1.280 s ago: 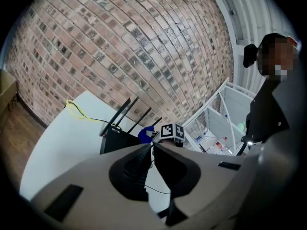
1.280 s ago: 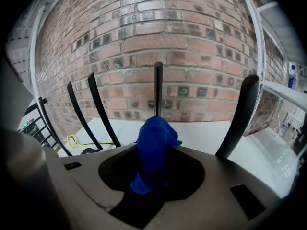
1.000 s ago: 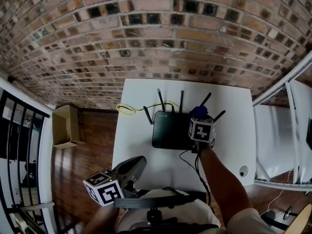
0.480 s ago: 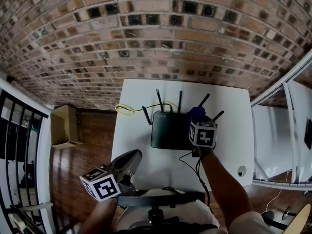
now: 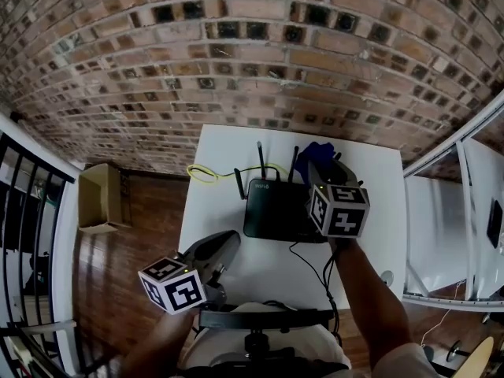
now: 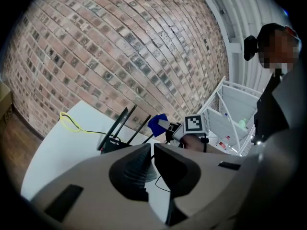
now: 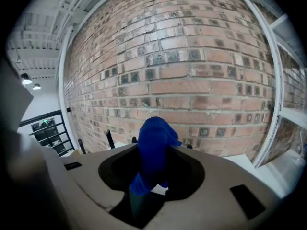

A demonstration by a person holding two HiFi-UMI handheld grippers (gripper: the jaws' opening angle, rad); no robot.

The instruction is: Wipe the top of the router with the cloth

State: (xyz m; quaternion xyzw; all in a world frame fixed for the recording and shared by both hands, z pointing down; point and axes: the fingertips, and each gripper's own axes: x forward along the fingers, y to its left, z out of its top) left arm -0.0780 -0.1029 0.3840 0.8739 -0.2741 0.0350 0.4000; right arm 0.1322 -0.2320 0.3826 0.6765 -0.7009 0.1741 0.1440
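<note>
The black router lies on the white table, its antennas pointing toward the brick wall. My right gripper hangs above the router's right rear corner, shut on a bunched blue cloth. In the right gripper view the cloth fills the gap between the jaws and stands up against the wall. From the left gripper view the router, the cloth and the right gripper show beyond my jaws. My left gripper rests low by the table's near edge, shut and empty.
A yellow cable loops at the table's back left. A black cord runs from the router toward the near edge. A cardboard box sits on the wooden floor at left. White railing borders the right.
My right gripper has lifted off the router's right side with the blue cloth and shifted toward the wall. The left gripper has stayed about where it was.
</note>
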